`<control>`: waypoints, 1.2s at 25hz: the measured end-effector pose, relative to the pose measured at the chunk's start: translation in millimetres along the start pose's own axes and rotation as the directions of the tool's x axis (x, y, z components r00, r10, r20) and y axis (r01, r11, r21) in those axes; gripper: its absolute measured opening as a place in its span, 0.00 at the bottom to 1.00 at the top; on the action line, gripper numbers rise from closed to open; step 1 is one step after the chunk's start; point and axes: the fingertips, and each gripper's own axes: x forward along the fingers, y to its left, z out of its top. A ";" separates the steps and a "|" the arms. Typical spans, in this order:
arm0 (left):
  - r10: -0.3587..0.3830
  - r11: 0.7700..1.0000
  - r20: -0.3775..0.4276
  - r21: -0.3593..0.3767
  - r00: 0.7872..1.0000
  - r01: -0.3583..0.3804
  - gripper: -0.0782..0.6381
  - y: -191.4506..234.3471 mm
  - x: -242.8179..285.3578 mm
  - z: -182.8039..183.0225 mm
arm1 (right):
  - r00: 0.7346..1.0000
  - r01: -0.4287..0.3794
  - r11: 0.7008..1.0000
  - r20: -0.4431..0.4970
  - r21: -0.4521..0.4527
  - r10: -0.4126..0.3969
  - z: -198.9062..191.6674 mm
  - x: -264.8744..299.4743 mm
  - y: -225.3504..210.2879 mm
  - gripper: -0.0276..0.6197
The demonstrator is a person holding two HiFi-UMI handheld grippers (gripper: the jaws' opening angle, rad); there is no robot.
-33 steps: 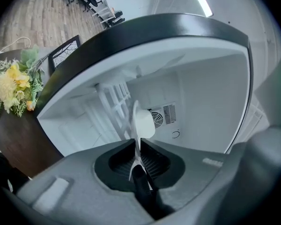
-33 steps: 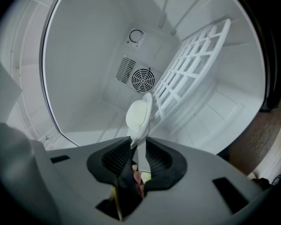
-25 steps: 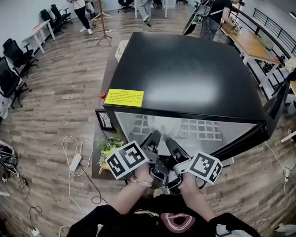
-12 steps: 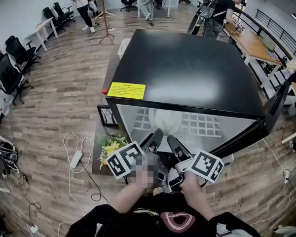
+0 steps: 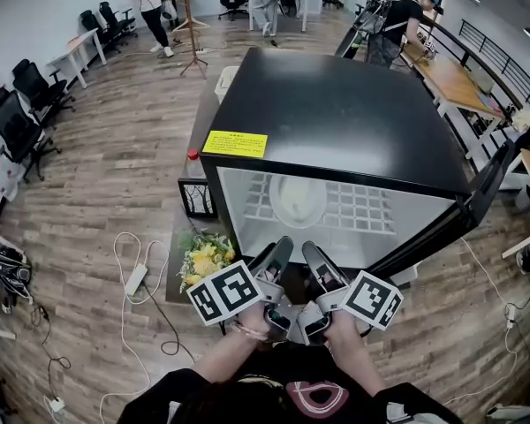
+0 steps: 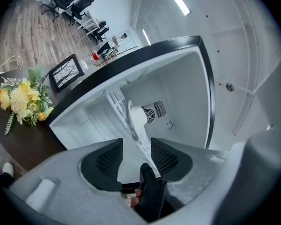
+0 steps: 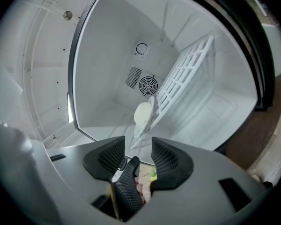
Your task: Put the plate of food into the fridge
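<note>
The black-topped fridge (image 5: 336, 113) stands open, its inside white. A white plate (image 5: 297, 200) rests on the wire shelf (image 5: 362, 208) inside; I cannot make out the food on it. The plate (image 6: 137, 118) also shows in the left gripper view, and the plate (image 7: 143, 112) in the right gripper view, each beyond the jaws. My left gripper (image 5: 276, 256) is open in front of the fridge with nothing held. My right gripper (image 5: 318, 263) sits beside it, its jaws opening, pressing on nothing. Each gripper's tip shows in the other's gap.
The fridge door (image 5: 481, 197) swings out to the right. A bunch of yellow flowers (image 5: 205, 256) and a framed picture (image 5: 197, 199) sit on a low dark stand left of the fridge. Cables and a power strip (image 5: 135, 283) lie on the wood floor. People stand far behind.
Both grippers have drawn back from the fridge opening. More of the shelf and the whole plate now show inside.
</note>
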 end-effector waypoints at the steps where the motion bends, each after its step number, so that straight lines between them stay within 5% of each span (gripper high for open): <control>1: -0.005 1.000 -0.003 -0.005 1.000 0.005 0.36 0.5 -3.0 -2.6 | 1.000 -0.005 1.000 0.002 0.001 0.005 -2.4 -2.3 0.8 0.33; 11: -0.019 1.000 -0.012 0.001 1.000 0.019 0.36 8.8 -33.6 -24.5 | 1.000 0.009 0.999 0.008 -0.040 -0.009 -25.7 -28.3 -0.2 0.35; 17: -0.058 0.996 -0.073 0.064 0.996 0.063 0.34 16.4 -47.1 -46.1 | 1.000 0.008 0.992 0.017 -0.123 -0.006 -43.8 -38.9 -11.6 0.33; 22: -0.040 0.980 -0.098 0.192 0.994 0.058 0.30 31.3 -56.0 -63.9 | 0.995 0.101 0.970 0.022 -0.220 -0.099 -59.2 -48.1 -39.5 0.27; 30: 0.076 0.908 -0.190 0.418 0.979 0.011 0.26 68.0 -55.8 -92.9 | 0.986 0.135 0.927 -0.041 -0.351 -0.159 -90.8 -45.8 -63.7 0.23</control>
